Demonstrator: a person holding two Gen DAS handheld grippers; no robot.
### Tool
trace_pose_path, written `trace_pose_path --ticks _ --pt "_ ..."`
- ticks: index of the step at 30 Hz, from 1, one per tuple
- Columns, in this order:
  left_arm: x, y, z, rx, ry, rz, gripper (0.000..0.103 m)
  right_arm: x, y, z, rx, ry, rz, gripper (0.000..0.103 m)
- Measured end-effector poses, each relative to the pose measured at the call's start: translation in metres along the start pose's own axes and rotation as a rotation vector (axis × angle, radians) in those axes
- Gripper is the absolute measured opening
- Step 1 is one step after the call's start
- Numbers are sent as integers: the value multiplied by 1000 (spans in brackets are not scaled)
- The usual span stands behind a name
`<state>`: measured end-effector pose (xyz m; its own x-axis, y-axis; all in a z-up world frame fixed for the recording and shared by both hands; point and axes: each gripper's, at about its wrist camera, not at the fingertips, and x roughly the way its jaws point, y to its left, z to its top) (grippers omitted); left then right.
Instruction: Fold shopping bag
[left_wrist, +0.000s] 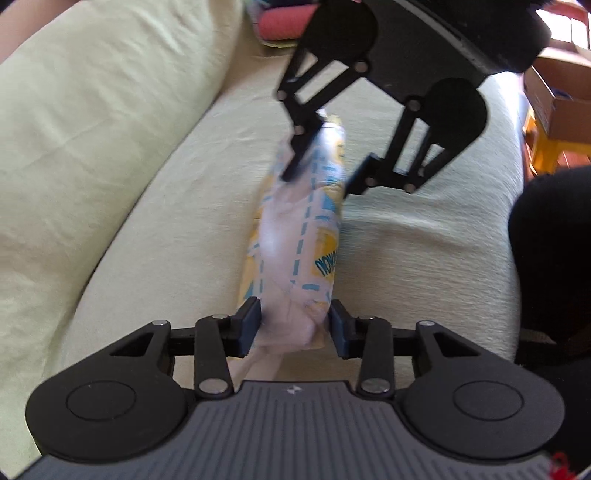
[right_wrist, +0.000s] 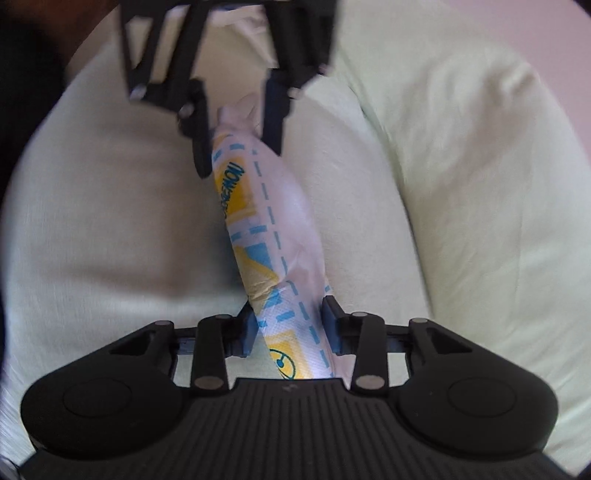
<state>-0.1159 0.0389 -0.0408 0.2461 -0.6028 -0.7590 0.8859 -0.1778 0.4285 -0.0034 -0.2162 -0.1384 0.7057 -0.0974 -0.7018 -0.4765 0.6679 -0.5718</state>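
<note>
White crinkly plastic with yellow and blue print is the shopping bag (left_wrist: 295, 236), already bunched into a long narrow roll and held up between the two tools over the pale green sofa seat cushion (left_wrist: 166, 229). Closest in the left wrist view, the left hand-held gripper (left_wrist: 294, 326) sits narrowed around the near end of the roll, pads right at its sides, though the blur makes it hard to say how firmly they squeeze. At the far end, the right hand-held gripper (left_wrist: 317, 171) has the other tip between its fingers, which look less snug from here.

My guess: holding both ends keeps the roll stretched straight so it can be doubled over without springing open.

The right wrist view flips it. There the right tool's pads look pressed onto the roll's end with the round yellow logo, and the left one pinches the twisted white tip at the far end. Only the left view shows the clutter past the sofa: a pink rolled item (left_wrist: 282, 22) and a cardboard box (left_wrist: 557, 99). The right view instead shows the puffy pale green back cushion (right_wrist: 480, 184).
</note>
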Motion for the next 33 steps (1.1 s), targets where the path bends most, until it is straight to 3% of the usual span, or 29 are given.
trace_pose_path --ticks 4,8,11,13,17,20,22,25,29,31,33 --pt "-58 3 2 -73 -55 19 40 -15 -59 18 385 22 211 31" --pt "-87 5 8 -84 -84 11 41 -20 -95 7 649 57 423 31" --pt "-94 -14 15 -90 -73 -15 41 -11 -106 -6 709 99 523 31" --pt "-86 -6 1 -113 -37 -26 40 -12 -106 -21 721 124 571 31" --pt "-52 12 -26 -168 26 -26 19 -3 -111 -38 741 164 620 34" --pt "-36 22 -35 -208 57 -49 18 18 -127 -47 799 162 566 44" --pt "-32 20 -37 -209 73 -29 19 23 -131 -60 830 172 486 44" --pt "-65 -6 -49 -188 27 2 20 24 -134 -68 870 134 347 45" --pt "-74 -27 -55 -13 -15 27 30 9 -121 -64 803 84 116 46" --pt "-83 -48 -57 96 -15 19 37 -21 -101 -59 743 -5 57 47" --pt "-91 -72 -62 223 -13 16 42 -43 -78 -54 666 -43 14 64"
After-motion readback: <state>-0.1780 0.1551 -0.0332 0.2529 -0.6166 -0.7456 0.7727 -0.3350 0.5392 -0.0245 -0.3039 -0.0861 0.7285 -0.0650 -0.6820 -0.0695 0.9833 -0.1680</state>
